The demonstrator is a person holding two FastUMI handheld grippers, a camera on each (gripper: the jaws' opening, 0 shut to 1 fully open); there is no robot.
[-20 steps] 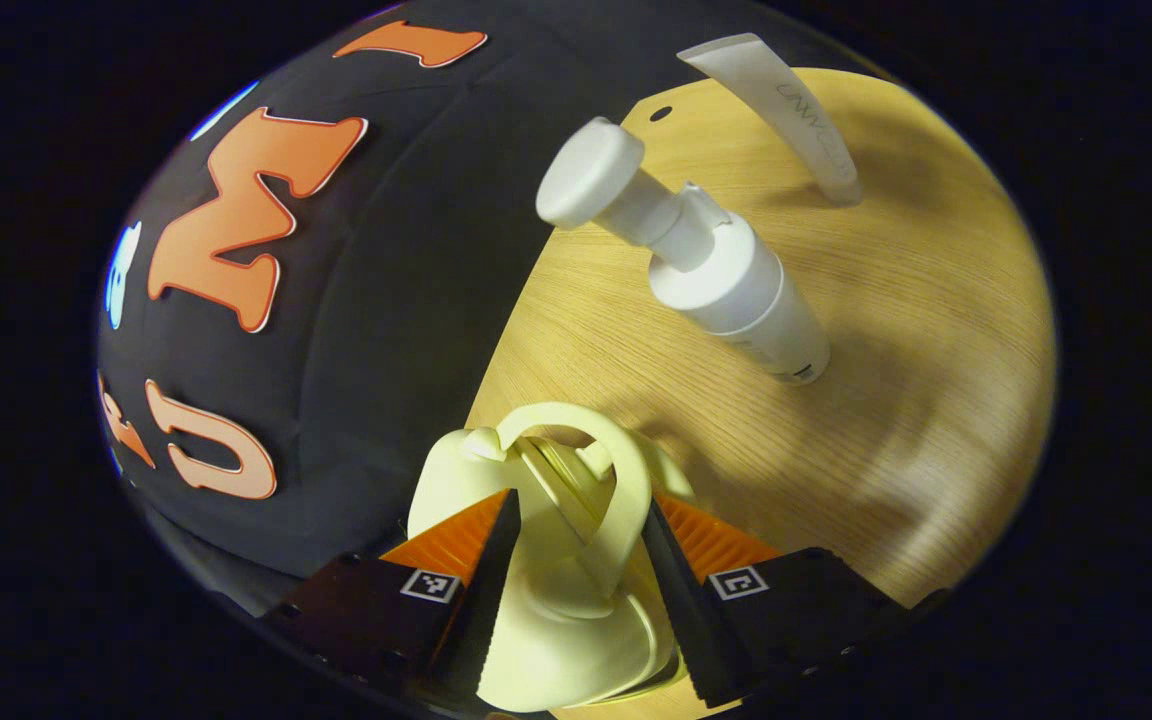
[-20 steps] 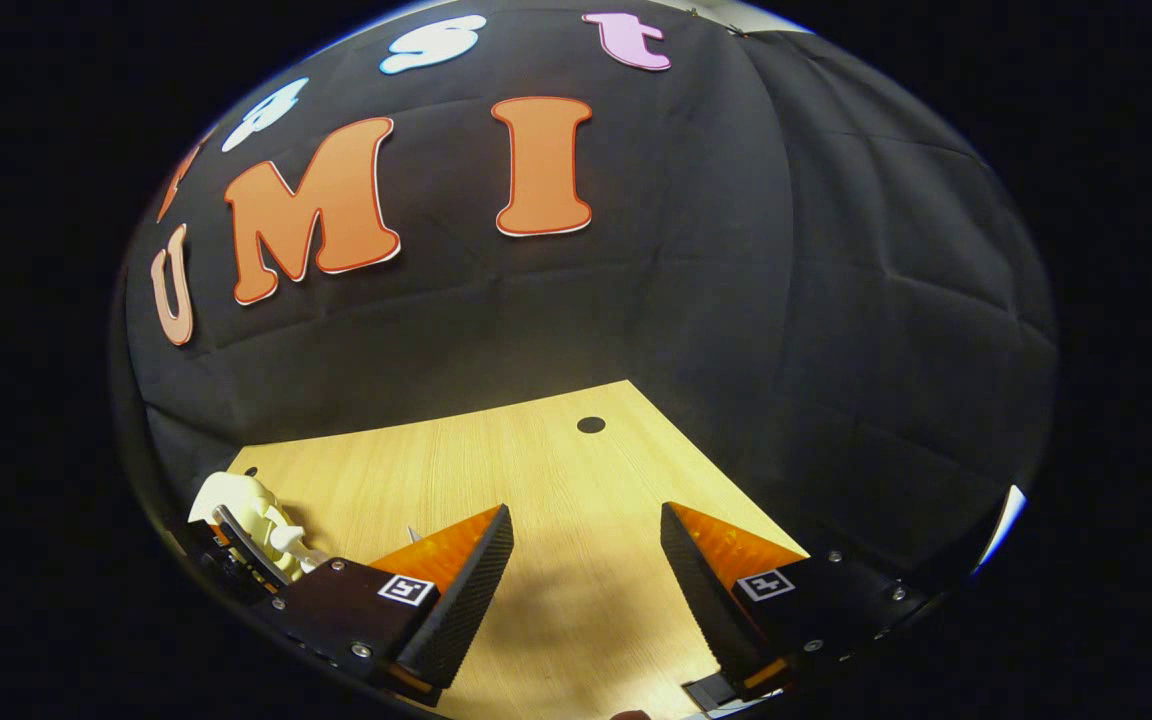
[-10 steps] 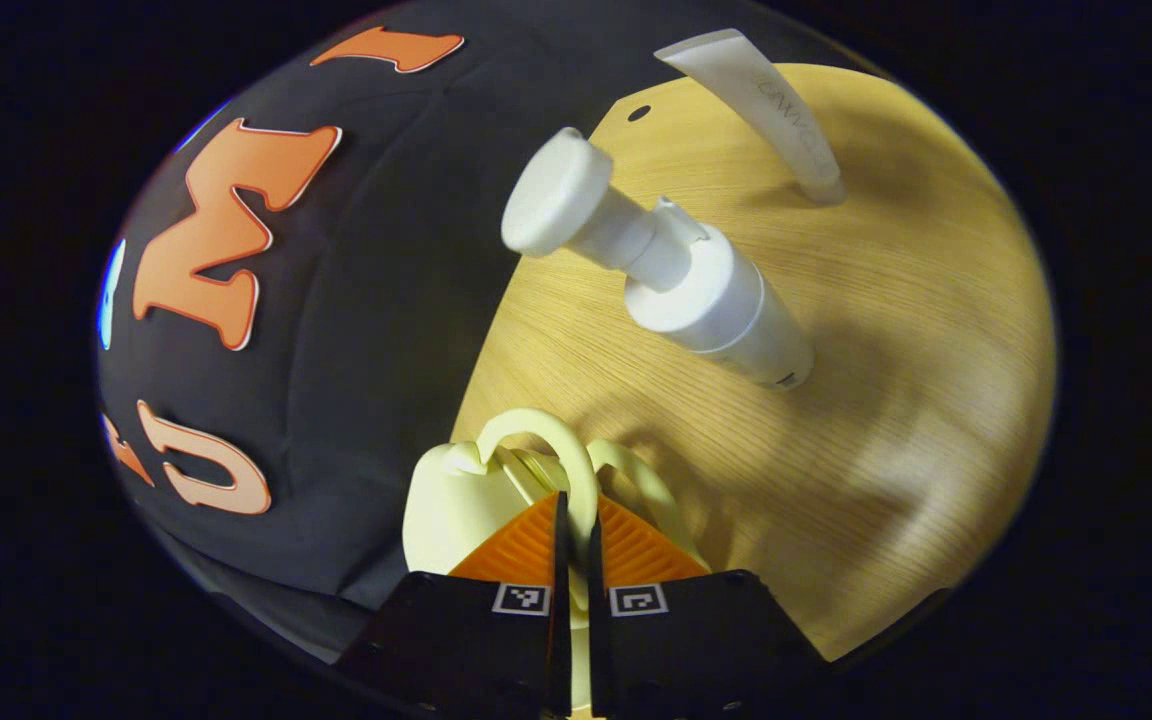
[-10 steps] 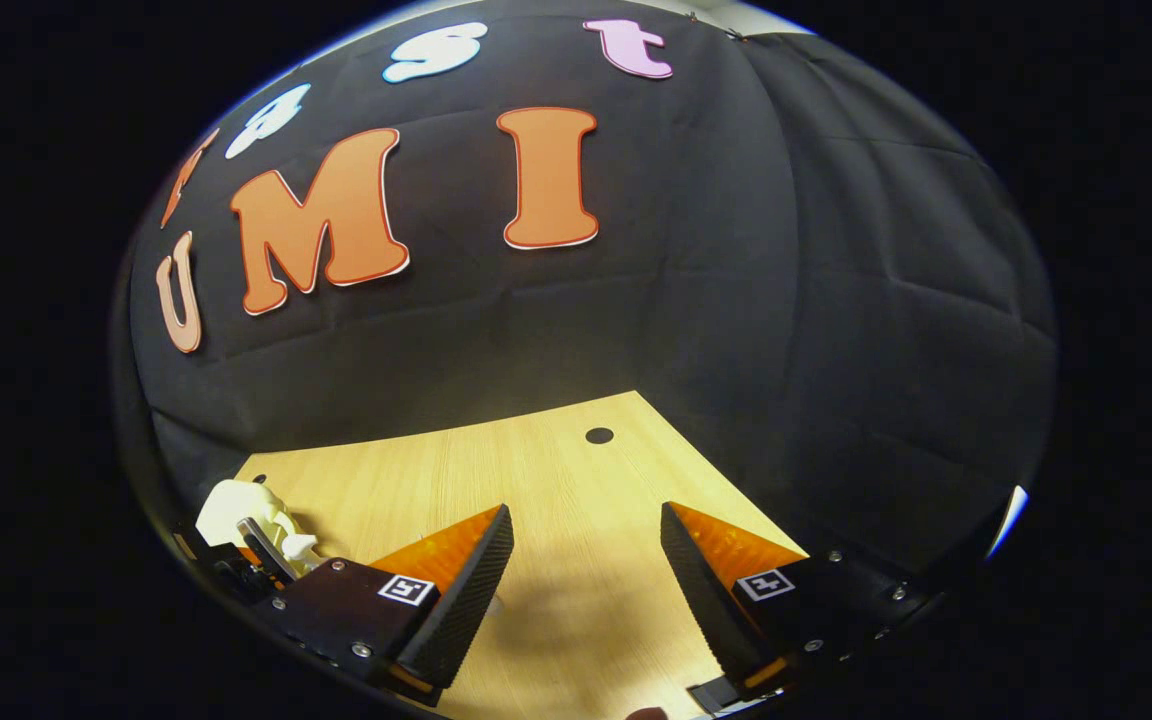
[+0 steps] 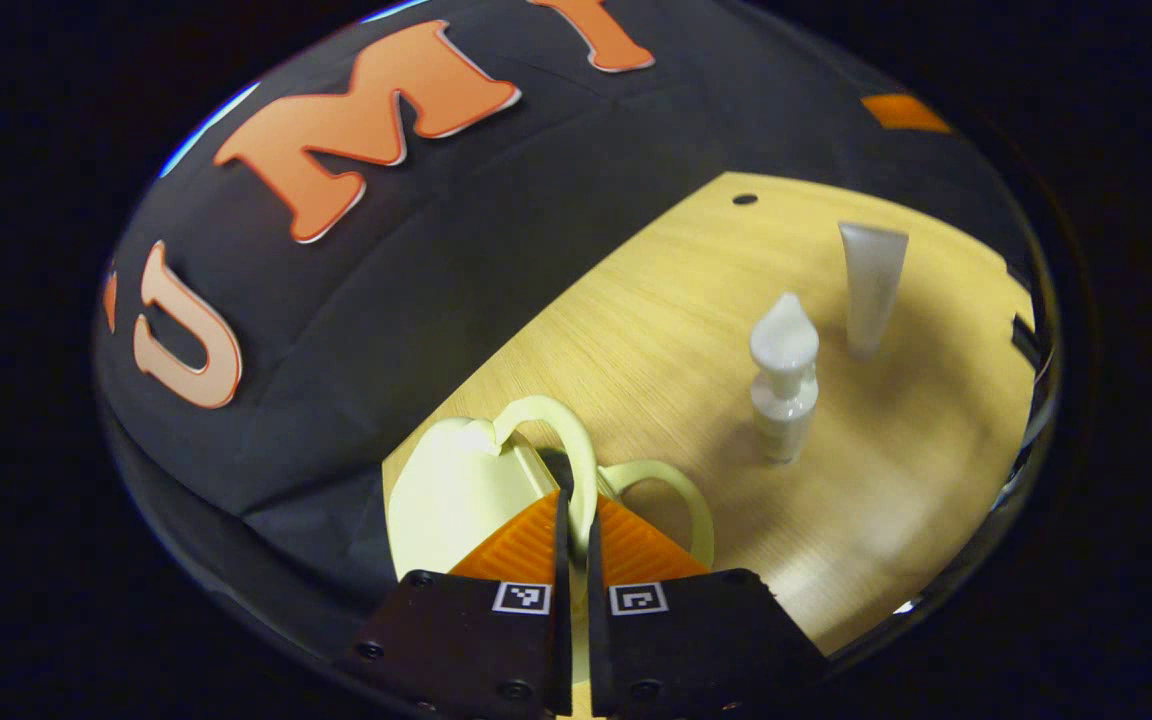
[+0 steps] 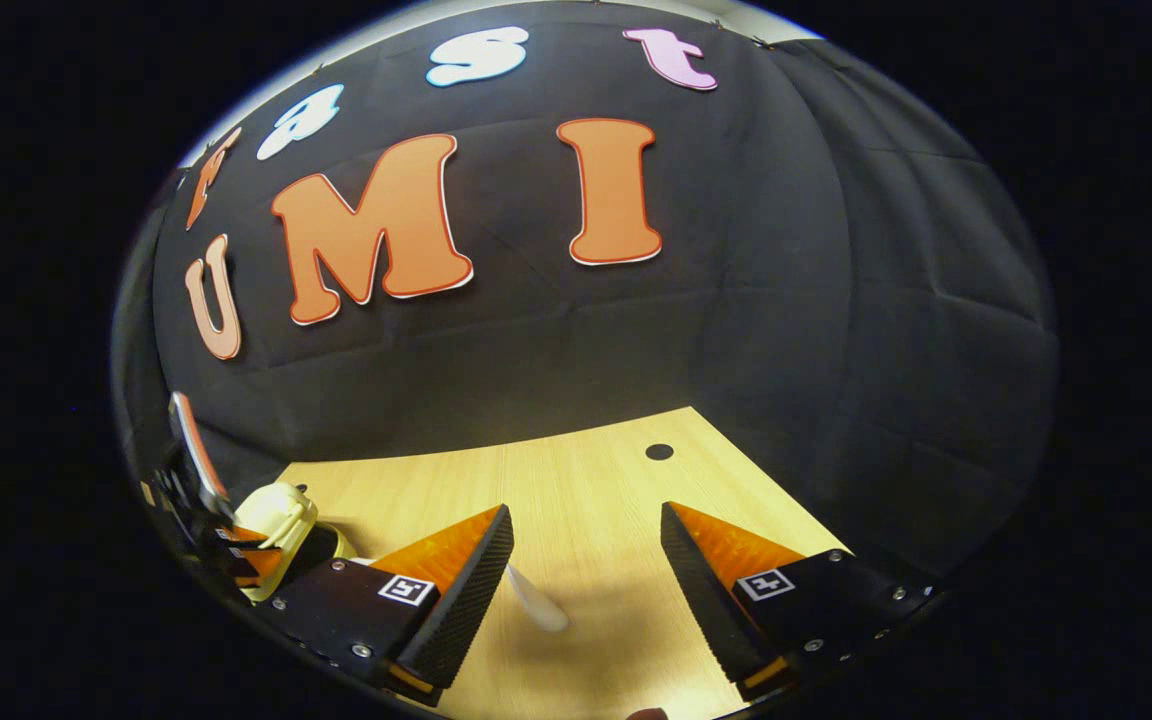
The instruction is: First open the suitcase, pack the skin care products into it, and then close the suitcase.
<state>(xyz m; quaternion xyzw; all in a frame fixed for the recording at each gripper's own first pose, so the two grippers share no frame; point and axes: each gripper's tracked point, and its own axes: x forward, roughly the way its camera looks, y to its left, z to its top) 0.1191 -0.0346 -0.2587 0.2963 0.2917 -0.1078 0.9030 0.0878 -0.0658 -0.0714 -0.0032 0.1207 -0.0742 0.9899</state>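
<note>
My left gripper (image 5: 573, 500) is shut on one loop handle (image 5: 548, 425) of the small pale yellow suitcase (image 5: 446, 495). The case's second handle (image 5: 678, 492) lies lower and to the right, with a dark gap between the two. Beyond them a white pump bottle (image 5: 784, 388) and a white tube (image 5: 872, 282) stand upright on the wooden table (image 5: 656, 300). My right gripper (image 6: 586, 525) hangs open over the table with nothing between its fingers. Below it shows the tube's white end (image 6: 538, 605). At the far left of the right gripper view sits the suitcase (image 6: 281, 520), with the other gripper on it.
The black cloth wall runs close behind the suitcase and along the table's back edge. A small round hole (image 5: 744, 199) marks the table's far corner, also the hole (image 6: 658, 451) ahead of my right gripper. Bare wood lies around the bottle and tube.
A second ago my left gripper stood open around the handle, then shut on it. It has since drawn back and up with the handle, the two handles have parted. The right gripper drifted slightly.
</note>
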